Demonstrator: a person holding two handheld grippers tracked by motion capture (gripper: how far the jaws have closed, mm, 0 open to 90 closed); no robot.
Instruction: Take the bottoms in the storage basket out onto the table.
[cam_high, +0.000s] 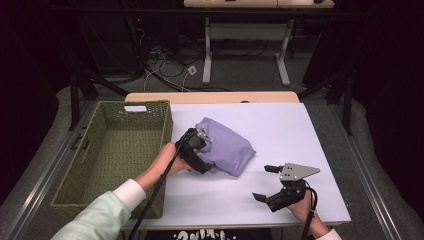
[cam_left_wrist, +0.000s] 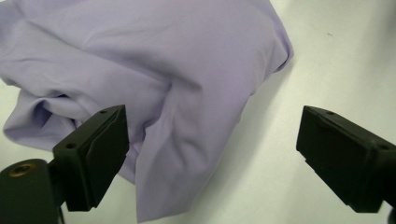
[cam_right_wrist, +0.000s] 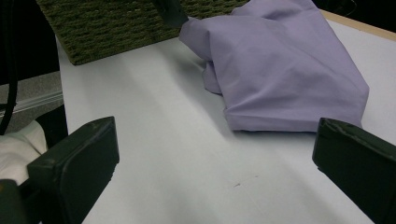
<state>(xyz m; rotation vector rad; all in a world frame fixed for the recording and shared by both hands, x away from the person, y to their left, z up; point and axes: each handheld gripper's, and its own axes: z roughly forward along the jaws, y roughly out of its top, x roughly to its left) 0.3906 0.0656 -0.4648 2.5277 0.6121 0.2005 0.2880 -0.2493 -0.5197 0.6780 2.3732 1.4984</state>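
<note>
Desk (cam_high: 300, 200): white top.
Basket (cam_high: 67, 182): green woven, on the desk's left edge.
Cloth (cam_high: 227, 147): lilac, bunched, mid-desk, just right of the basket.
Left hand-held gripper (cam_high: 199, 150): jaws wide, at the cloth's left edge, one jaw over a fold.
Right hand-held gripper (cam_high: 267, 182): jaws wide, holding nothing, near the desk's front right, apart from the cloth.

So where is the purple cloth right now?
In the high view the purple cloth lies bunched near the middle of the white table, just right of the green woven basket, with the left gripper at its edge.
</note>
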